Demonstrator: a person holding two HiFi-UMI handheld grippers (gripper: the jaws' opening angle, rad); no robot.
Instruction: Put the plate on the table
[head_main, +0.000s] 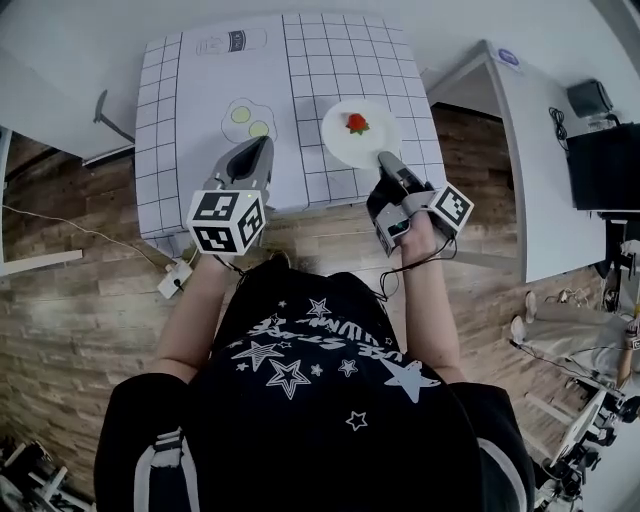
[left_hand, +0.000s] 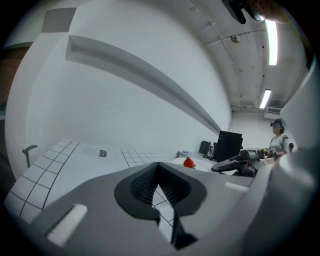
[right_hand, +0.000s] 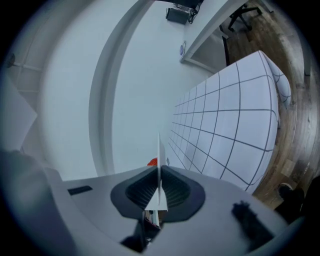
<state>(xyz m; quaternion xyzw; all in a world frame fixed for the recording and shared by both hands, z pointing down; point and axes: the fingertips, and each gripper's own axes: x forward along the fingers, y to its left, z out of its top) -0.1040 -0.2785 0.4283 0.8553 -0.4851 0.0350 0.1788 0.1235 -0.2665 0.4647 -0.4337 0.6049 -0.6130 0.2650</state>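
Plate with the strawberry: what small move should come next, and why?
Probably ease the plate level down onto the table before the jaws open. The right gripper is shut on its rim over the gridded top, a strawberry sits on it, and I cannot tell whether it rests there yet.

Left hand-held gripper (head_main: 266, 141) closed, empty; right hand-held gripper (head_main: 386, 158) clamps the plate (head_main: 340, 143) rim.

Wood-plank floor (head_main: 90, 220) runs all round. On it, near and to the left, lies a white power strip (head_main: 174, 279). Off to the right stands a white desk (head_main: 530, 180), with a black monitor (head_main: 603, 165) on its right and a round sticker (head_main: 508, 57) at its far end. A red strawberry (head_main: 356, 123) sits farther in, and strip lights (left_hand: 272, 35) glow overhead.
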